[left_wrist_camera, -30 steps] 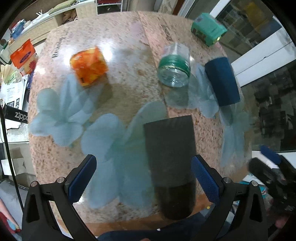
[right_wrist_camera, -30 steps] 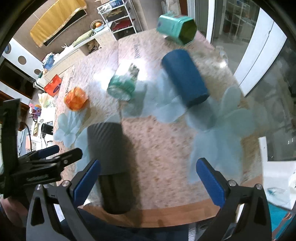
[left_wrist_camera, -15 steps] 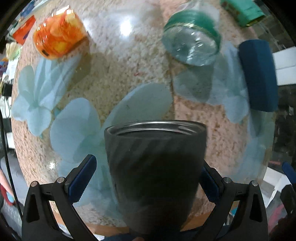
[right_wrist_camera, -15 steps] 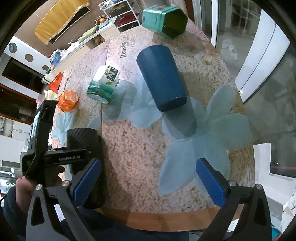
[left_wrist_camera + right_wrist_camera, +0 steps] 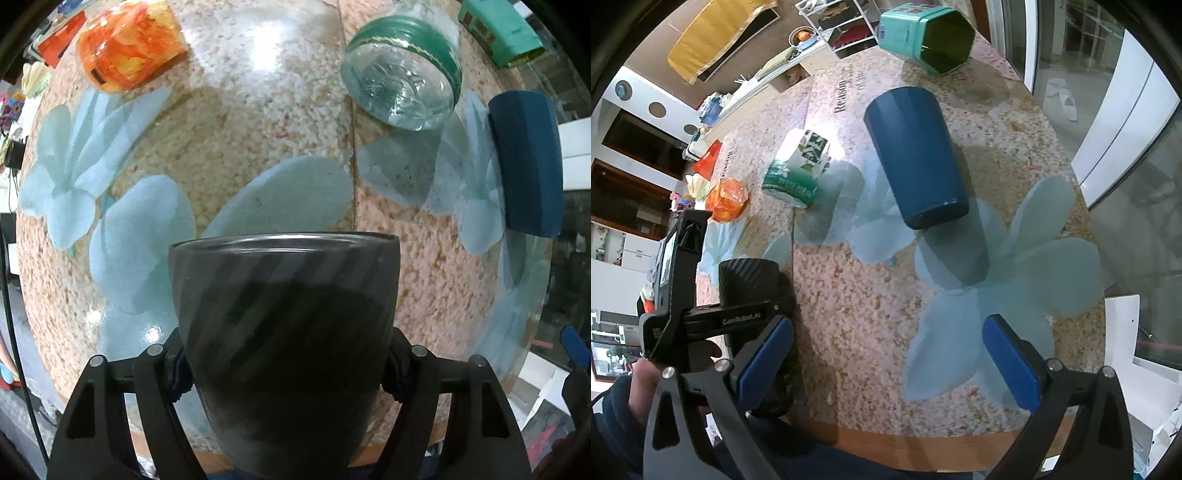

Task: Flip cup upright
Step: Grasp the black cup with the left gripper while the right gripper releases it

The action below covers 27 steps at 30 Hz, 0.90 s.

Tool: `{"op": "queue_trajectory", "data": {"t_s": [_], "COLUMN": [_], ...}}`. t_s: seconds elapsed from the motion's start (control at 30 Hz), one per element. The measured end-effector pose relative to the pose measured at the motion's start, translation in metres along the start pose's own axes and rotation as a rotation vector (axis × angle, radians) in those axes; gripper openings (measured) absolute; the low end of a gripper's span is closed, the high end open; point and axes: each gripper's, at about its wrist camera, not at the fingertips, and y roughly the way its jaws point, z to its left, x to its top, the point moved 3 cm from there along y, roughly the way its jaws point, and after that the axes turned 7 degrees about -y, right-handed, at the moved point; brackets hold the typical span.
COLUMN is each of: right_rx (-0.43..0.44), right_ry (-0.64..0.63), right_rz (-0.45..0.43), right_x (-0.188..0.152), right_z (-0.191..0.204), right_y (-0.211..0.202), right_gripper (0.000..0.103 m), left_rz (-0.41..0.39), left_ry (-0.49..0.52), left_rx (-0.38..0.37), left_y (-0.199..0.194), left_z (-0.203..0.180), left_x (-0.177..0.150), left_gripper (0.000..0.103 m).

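A dark carbon-pattern tumbler lies on its side at the table's near edge, rim pointing away from the left wrist camera. My left gripper is shut on its body, with the pads pressed on both sides. In the right wrist view the same tumbler shows at the left, held by the left gripper. My right gripper is open and empty above the table's near right part. A dark blue cup lies on its side beyond it.
A clear glass with a green band, an orange cup and a teal hexagonal tin lie on their sides farther back. The table has a speckled top with pale blue flowers; its wooden edge is near me.
My left gripper moved forward around the dark tumbler and closed on it. My right gripper drew back and to the right, staying open.
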Motion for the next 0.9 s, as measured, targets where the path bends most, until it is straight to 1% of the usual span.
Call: {"op": "queue_trajectory", "data": {"t_s": [0.07, 0.2, 0.27, 0.33, 0.43, 0.53, 0.6, 0.67, 0.7, 0.77, 0.87, 0.9], "right_rx": [0.005, 0.013, 0.016, 0.017, 0.022, 0.034, 0.044, 0.05, 0.047, 0.042, 0.042, 0.039], "right_ry": [-0.006, -0.014, -0.014, -0.017, -0.04, -0.069, -0.08, -0.097, -0.112, -0.133, -0.147, -0.15], "right_rz": [-0.01, -0.042, -0.05, -0.062, -0.062, -0.071, -0.09, -0.116, -0.133, -0.158, -0.192, -0.203], "right_x": [-0.001, -0.004, -0.006, -0.008, -0.011, -0.016, -0.018, -0.017, -0.017, -0.016, -0.016, -0.017], "right_z": [0.003, 0.007, 0.008, 0.008, 0.011, 0.018, 0.021, 0.026, 0.029, 0.032, 0.033, 0.032], "right_y": [-0.001, -0.008, -0.011, -0.014, -0.014, -0.013, -0.015, -0.019, -0.022, -0.026, -0.029, -0.03], "right_gripper": [0.103, 0.103, 0.103, 0.103, 0.103, 0.103, 0.103, 0.103, 0.103, 0.103, 0.103, 0.103], "left_rz": [-0.011, -0.079, -0.135, -0.207, -0.334, -0.467, -0.545, -0.629, -0.654, -0.735, -0.817, -0.849], "left_ry": [-0.011, -0.033, -0.035, -0.036, -0.022, -0.003, -0.002, 0.002, 0.005, 0.014, 0.031, 0.044], "left_rx": [-0.028, -0.084, -0.121, -0.155, -0.184, -0.191, -0.185, -0.179, -0.178, -0.176, -0.161, -0.144], "left_y": [-0.006, -0.02, -0.032, -0.045, -0.067, -0.088, -0.1, -0.11, -0.119, -0.131, -0.136, -0.135], "left_z": [0.009, 0.025, 0.035, 0.04, 0.049, 0.051, 0.042, 0.036, 0.041, 0.034, 0.027, 0.023], "left_x": [-0.003, -0.011, -0.017, -0.026, -0.042, -0.063, -0.071, -0.071, -0.07, -0.069, -0.065, -0.064], "left_gripper": [0.08, 0.08, 0.08, 0.08, 0.08, 0.08, 0.08, 0.08, 0.08, 0.08, 0.08, 0.08]}}
